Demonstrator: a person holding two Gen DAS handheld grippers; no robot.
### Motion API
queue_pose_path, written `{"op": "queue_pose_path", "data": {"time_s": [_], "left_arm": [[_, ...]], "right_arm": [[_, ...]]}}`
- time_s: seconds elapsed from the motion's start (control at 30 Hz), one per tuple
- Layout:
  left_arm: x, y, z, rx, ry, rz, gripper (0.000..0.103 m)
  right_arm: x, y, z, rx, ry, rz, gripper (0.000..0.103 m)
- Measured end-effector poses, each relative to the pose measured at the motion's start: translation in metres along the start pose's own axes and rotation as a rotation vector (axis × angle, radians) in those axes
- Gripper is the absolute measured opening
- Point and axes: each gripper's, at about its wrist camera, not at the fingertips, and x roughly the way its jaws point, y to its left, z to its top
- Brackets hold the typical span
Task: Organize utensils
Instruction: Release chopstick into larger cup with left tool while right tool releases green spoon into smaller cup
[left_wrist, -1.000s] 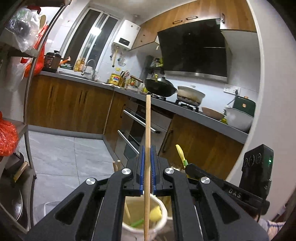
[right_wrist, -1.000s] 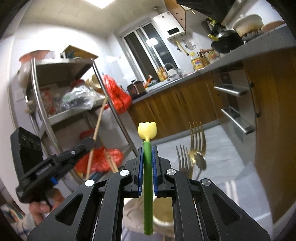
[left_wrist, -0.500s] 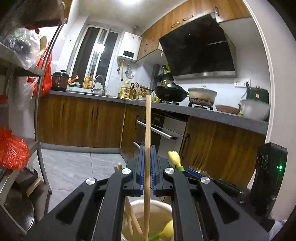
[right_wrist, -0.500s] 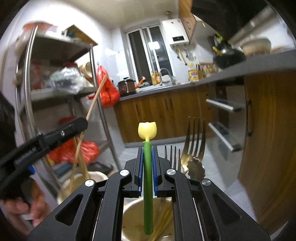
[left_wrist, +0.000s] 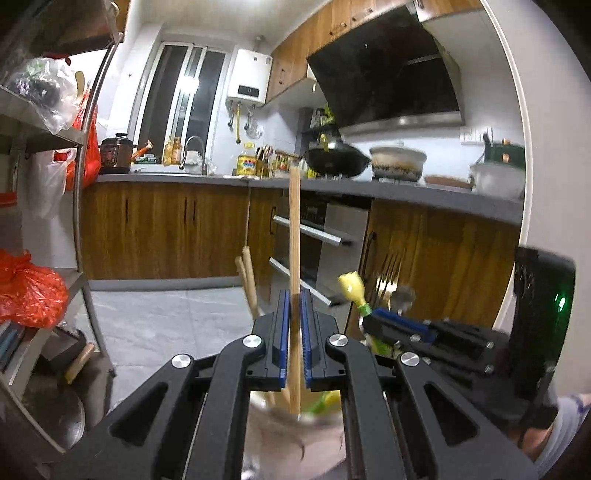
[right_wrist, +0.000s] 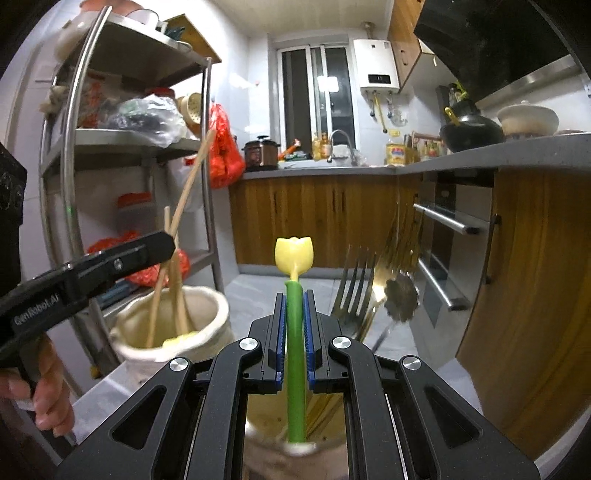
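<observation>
The left gripper (left_wrist: 294, 332) is seen closed on a wooden chopstick (left_wrist: 294, 251), which is held upright between the blue pads (left_wrist: 282, 332). The lower end of the chopstick is located over the mouth of a cream-coloured holder (right_wrist: 207, 332), in which two further chopsticks (left_wrist: 249, 288) are seen leaning. In the right wrist view, the held chopstick (right_wrist: 188, 192) is observed tilted, with its lower part inside the holder's rim.

The right gripper (right_wrist: 294, 332) is seen closed on a green-handled utensil (right_wrist: 295, 354) topped by a yellow tulip-shaped end (right_wrist: 294, 254), held upright. Its lower end is positioned at the rim of a second container (right_wrist: 295, 448); that rim is blurred and the container's form cannot be told. Gold forks (right_wrist: 356, 291) and a flower-ended gold utensil (right_wrist: 402, 295) are seen standing just beyond the right gripper, apparently in that second container.

The two containers are found just beside each other on a grey surface (right_wrist: 107, 387). A metal shelving rack (right_wrist: 74, 147) with bags is recorded to the left, and wooden kitchen cabinets (right_wrist: 317, 218) under a grey countertop (left_wrist: 177, 179) behind.
</observation>
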Motion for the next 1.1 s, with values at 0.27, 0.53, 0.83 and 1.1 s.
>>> {"op": "queue_pose_path", "data": {"time_s": [0.27,0.53,0.83,1.1], "left_arm": [[0.000,-0.001,-0.010,0.010,0.117,0.017,0.006],[0.005,-0.004,-0.008,0.014,0.153,-0.001,0.006],[0.001,-0.006,-0.008,0.031,0.149,-0.005,0.007],[-0.010,-0.003,-0.007,0.025,0.137,-0.003,0.023]], "right_arm": [[-0.002,-0.002,-0.008,0.067,0.075,0.023,0.010],[0.005,-0.005,-0.012,0.102,0.166,0.046,0.010],[0.016,-0.002,-0.004,0.098,0.258,0.058,0.010],[0.007,-0.004,-0.003,0.111,0.239,0.062,0.017]]}}
